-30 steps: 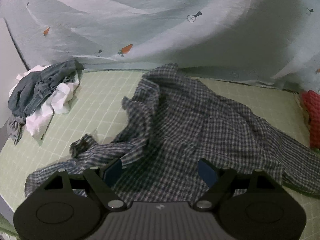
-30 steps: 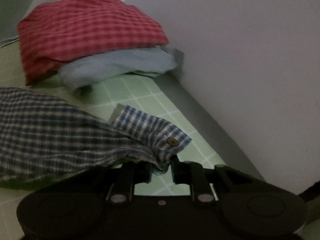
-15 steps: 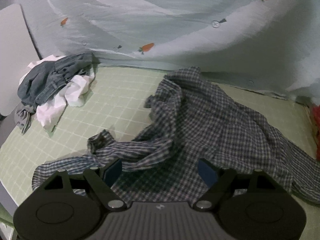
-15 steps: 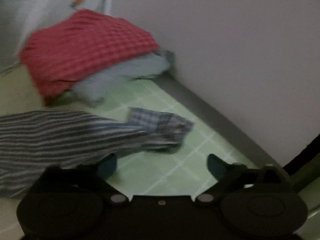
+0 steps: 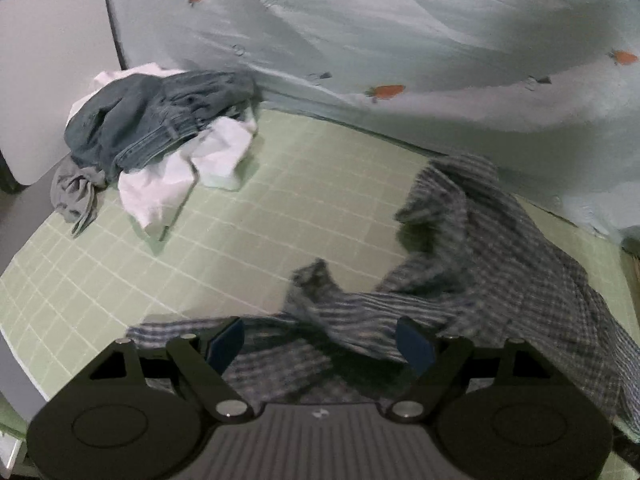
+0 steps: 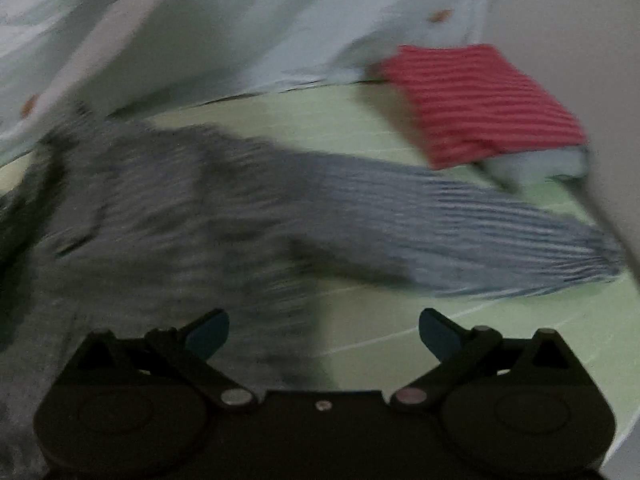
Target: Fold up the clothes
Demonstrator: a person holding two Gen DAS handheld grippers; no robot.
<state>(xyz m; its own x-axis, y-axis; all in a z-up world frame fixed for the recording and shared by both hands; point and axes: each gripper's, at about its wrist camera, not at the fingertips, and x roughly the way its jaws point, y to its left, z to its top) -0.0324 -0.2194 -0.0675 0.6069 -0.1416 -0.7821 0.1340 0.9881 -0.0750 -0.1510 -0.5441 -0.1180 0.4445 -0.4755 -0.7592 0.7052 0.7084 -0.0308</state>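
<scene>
the plaid shirt (image 5: 500, 280) lies rumpled on the green mat (image 5: 240, 240), one sleeve (image 6: 480, 236) stretched out toward the folded red stack (image 6: 480, 104), apparently laid out for folding. both tongs stand wide apart and hold nothing: the left gripper (image 5: 320, 342) hovers over the shirt's near edge, the right gripper (image 6: 324, 330) beside the sleeve (view blurred). unfolded jeans (image 5: 152, 120) wait at the mat's far corner from the shirt.

Free: bare green mat (image 5: 248, 240) btwn clothes heap (image 5: 160, 128) and plaid shirt (image 5: 500, 264). Obstacles: quilt (image 5: 400, 32) along back; red folded stack (image 6: 480, 100) at wall, sleeve (image 6: 500, 232) just beside.
</scene>
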